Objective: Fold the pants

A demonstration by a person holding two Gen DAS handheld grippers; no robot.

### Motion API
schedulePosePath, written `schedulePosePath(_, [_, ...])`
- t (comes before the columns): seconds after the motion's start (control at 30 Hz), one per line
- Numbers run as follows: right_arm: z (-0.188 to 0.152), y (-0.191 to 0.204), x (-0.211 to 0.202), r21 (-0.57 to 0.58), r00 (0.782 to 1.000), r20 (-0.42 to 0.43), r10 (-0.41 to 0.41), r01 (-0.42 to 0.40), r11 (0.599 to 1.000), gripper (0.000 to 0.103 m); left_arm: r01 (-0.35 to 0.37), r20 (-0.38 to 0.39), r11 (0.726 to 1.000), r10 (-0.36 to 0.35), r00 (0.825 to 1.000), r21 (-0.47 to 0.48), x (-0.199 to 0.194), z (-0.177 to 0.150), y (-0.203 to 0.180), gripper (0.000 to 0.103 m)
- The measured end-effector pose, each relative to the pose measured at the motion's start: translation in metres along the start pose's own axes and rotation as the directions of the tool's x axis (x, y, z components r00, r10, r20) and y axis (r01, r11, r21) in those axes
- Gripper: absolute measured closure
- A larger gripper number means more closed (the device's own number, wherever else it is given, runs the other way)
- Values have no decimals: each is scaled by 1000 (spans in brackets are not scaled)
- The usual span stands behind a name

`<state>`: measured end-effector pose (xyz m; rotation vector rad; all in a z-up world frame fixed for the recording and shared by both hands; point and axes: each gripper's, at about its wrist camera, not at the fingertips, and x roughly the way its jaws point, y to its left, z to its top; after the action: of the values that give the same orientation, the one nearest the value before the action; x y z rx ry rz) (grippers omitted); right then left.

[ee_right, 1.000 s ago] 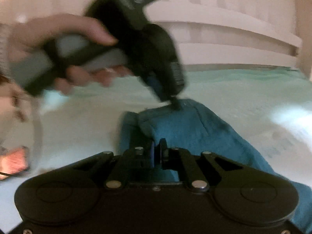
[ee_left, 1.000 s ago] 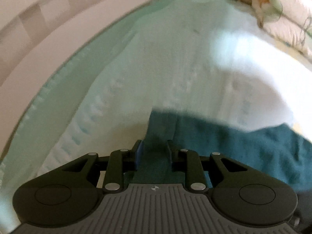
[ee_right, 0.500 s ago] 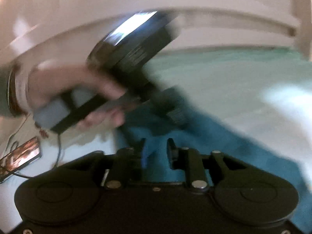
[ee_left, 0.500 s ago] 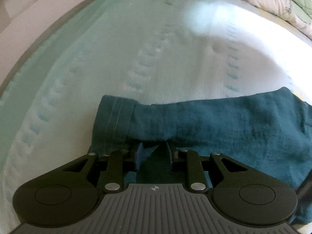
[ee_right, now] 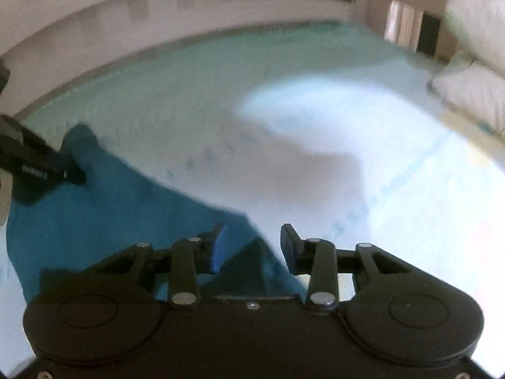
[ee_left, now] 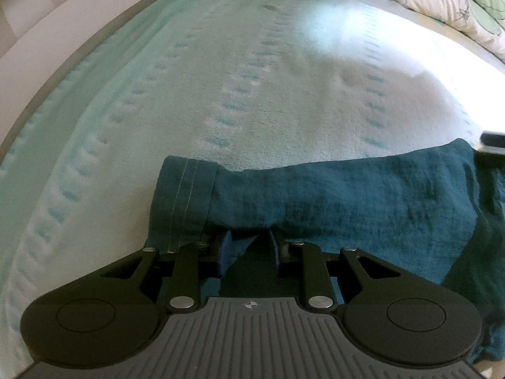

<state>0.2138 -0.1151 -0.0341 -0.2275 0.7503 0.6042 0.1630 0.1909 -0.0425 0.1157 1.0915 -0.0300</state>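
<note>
Teal pants [ee_left: 347,195] lie folded on a pale mint blanket [ee_left: 252,79], with a stitched hem [ee_left: 183,199] at the left end. My left gripper [ee_left: 249,243] sits low over the near edge of the pants, jaws apart, with cloth between them. In the right wrist view the pants [ee_right: 110,214] spread left and under my right gripper [ee_right: 252,243], which is open with a fold of cloth lying between its fingers. The left gripper [ee_right: 41,167] shows at the left edge there, resting on the pants.
A floral pillow [ee_left: 457,3] lies at the far right of the bed. A white bed frame [ee_right: 157,25] curves along the back. More pillows [ee_right: 473,94] and furniture stand at the right in the right wrist view.
My right gripper has gone from shut on the pants to open, and its view has swung to the right. The left gripper has lowered the cloth onto the bed and its jaws have widened slightly.
</note>
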Motion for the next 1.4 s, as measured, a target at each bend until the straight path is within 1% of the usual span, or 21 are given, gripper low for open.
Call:
schedulePosePath(0.07, [-12,7,3,-25,1000,-25,16,-16,1000,73,-2,2,1000,2,1000,8,0,0,0,78])
schedulePosePath(0.1, [-17,12,2,-50,999,-35,38,-40,998,76,-2,4,1000,2,1000,5,0,-1,0,78])
schedulePosePath(0.17, [-27,23,-6,-138,997,-40,61,-66,988,75,-5,6,1000,5,1000,5,0,-2,0,78])
schedulePosePath(0.23, [-34,34,-8,-234,999,-4,34,-34,972,76,-8,8,1000,8,1000,7,0,-2,-1,78])
schedulePosePath(0.27, [-34,33,-10,-243,1000,15,26,-22,970,76,-10,8,1000,10,1000,6,0,-2,-2,78])
schedulePosePath(0.33, [-30,22,-14,-193,998,62,-8,20,981,74,-13,10,1000,13,1000,10,0,-3,-3,78])
schedulePosePath(0.37, [-27,16,-13,-159,997,74,-15,26,987,72,-12,11,1000,12,1000,12,0,-3,-3,78])
schedulePosePath(0.4, [-23,9,-10,-130,998,65,-3,12,991,70,-10,12,1000,10,1000,12,-1,-3,-2,78])
schedulePosePath(0.5, [-15,-8,-2,-73,998,15,64,-63,995,70,-4,14,1000,4,1000,8,-1,-3,-1,78])
schedulePosePath(0.6, [-13,-16,-3,-29,991,-19,136,-136,990,70,-4,18,1000,4,1000,10,-2,-4,0,78])
schedulePosePath(0.7, [-13,-24,2,-17,993,-12,117,-117,993,70,-6,24,1000,5,1000,22,-1,-4,-1,78])
schedulePosePath(0.73, [-14,-28,3,-3,992,-14,122,-122,993,70,-6,24,1000,6,1000,20,-2,-5,-1,78])
schedulePosePath(0.83, [-12,-27,5,9,983,-33,178,-178,984,69,-7,23,1000,7,1000,20,-2,-5,-2,78])
schedulePosePath(0.9, [-12,-26,0,-8,976,-27,217,-217,976,69,-5,23,1000,5,1000,21,-2,-6,-2,78])
schedulePosePath(0.97, [-13,-28,0,6,966,-16,258,-258,966,69,-4,24,1000,4,1000,16,-2,-6,-1,78])
schedulePosePath(1.0, [-13,-29,0,15,964,-11,265,-264,964,69,-5,25,1000,5,1000,16,-2,-6,-1,78])
schedulePosePath(1.17, [-11,-30,12,56,971,13,240,-240,969,69,-15,25,1000,15,1000,21,-3,-7,-3,78])
schedulePosePath(1.23, [-11,-34,14,89,969,21,247,-248,965,69,-18,27,999,17,999,26,-3,-8,-4,78])
schedulePosePath(1.27, [-11,-34,13,88,969,20,247,-248,965,69,-19,28,999,18,999,29,-3,-8,-4,78])
schedulePosePath(1.4, [-12,-30,6,24,977,20,212,-213,977,69,-19,30,999,18,999,26,-4,-9,-4,78])
